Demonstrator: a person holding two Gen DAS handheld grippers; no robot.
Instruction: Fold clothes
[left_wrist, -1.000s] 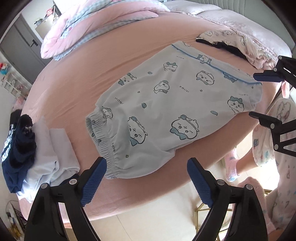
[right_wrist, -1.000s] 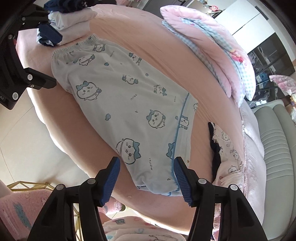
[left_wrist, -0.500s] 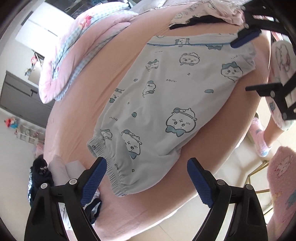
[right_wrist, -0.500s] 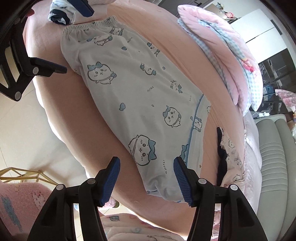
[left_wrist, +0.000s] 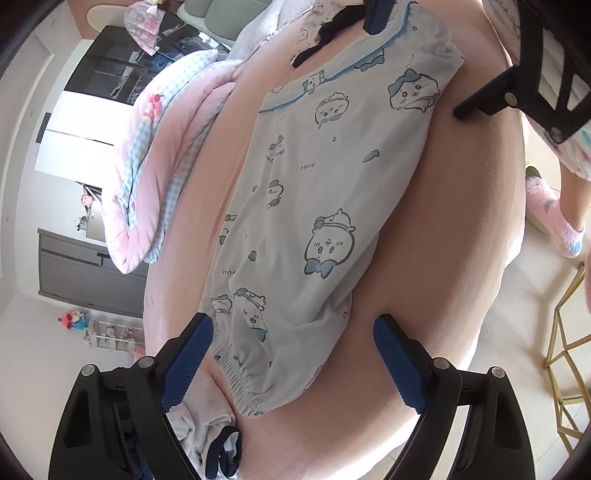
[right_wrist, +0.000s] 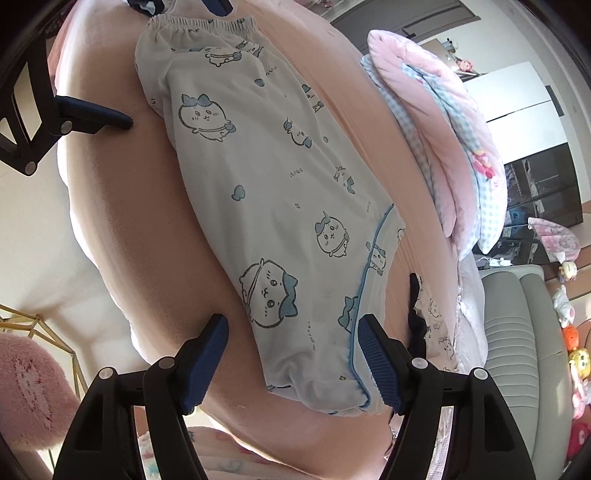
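Fingers: left (left_wrist: 290, 363) apart | right (right_wrist: 293, 363) opening, over pyjama shorts (right_wrist: 266, 206) hem | print unreadable

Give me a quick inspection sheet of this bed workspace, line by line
Surface: pink bed sheet, smooth.
Job's things: cartoon-print pajama pants lying flat, elastic waistband at one end.
Clutter: small clothes pile; another printed garment; folded pink quilt.
Grippers: left gripper open over the waistband end; right gripper opening, hem end between its fingers, not pinched.
Cables: nothing seen.
Surroundings: grey sofa, gold wire stand.
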